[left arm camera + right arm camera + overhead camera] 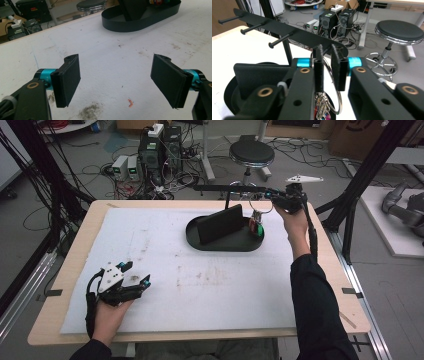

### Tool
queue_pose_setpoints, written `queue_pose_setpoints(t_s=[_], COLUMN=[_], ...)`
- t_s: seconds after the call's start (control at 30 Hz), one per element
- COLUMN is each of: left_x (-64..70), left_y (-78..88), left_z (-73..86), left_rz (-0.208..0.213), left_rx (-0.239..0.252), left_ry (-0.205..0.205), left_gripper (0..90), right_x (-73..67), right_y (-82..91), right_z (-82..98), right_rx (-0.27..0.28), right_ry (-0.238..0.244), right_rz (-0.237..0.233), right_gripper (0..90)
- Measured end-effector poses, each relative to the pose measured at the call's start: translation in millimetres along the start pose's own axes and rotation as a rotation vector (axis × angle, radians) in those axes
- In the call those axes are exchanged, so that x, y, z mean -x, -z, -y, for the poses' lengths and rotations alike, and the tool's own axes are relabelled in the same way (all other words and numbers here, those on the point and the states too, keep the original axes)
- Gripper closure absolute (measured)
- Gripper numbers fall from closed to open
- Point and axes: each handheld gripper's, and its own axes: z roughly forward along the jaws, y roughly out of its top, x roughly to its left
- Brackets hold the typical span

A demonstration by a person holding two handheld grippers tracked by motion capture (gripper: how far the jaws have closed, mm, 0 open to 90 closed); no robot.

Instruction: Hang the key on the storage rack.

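My right gripper (270, 195) is raised at the table's far right, next to the right end of a black peg rack (225, 188). Its jaws are shut on a large metal key ring (339, 100), with keys (320, 106) and coloured tags (257, 227) dangling below over a black oval tray (225, 244). In the right gripper view the gripper (327, 65) sits just before the rack (294, 33) and its pegs. My left gripper (136, 273) rests open on the white mat at the near left; in its own view the gripper (116, 80) has nothing between the pads.
An upright black panel (220, 224) stands inside the tray (140, 23). The white mat (200, 285) is stained in the middle. Beyond the table's far edge are a round stool (251, 154), computer boxes (160, 150) and tangled cables. Black frame posts flank both sides.
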Motion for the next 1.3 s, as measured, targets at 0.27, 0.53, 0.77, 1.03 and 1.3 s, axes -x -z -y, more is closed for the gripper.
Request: queue_pose_setpoints(t_s=[0.27, 0.53, 0.77, 1.03, 1.3], left_x=[-1.6, -0.5, -0.5, -0.5, -2.1], left_y=[-4.2, -11.8, -19.0, -22.5, -17.5], left_z=[-2.9, -11.6, -18.0, -23.3, -25.7], left_rz=[0.009, 0.015, 0.032, 0.029, 0.022], left_rx=[0.007, 0.023, 0.031, 0.033, 0.048], left_ry=[0.005, -0.007, -0.011, -0.035, -0.048], left_gripper=[23.7, 23.4, 23.3, 23.3, 23.3], right_x=[-9.4, -23.2, -35.6, -44.0, -54.4], right_y=[26.8, 76.4, 120.3, 146.0, 150.9], right_z=[-7.6, -1.6, 24.0, 67.2, 120.9], right_rx=[-0.017, 0.042, 0.095, 0.133, 0.159], right_ry=[0.037, 0.027, 0.036, 0.040, 0.068], right_rz=[0.009, -0.056, -0.087, -0.113, -0.094], right_gripper=[59.3, 47.2, 41.9, 35.0, 29.9])
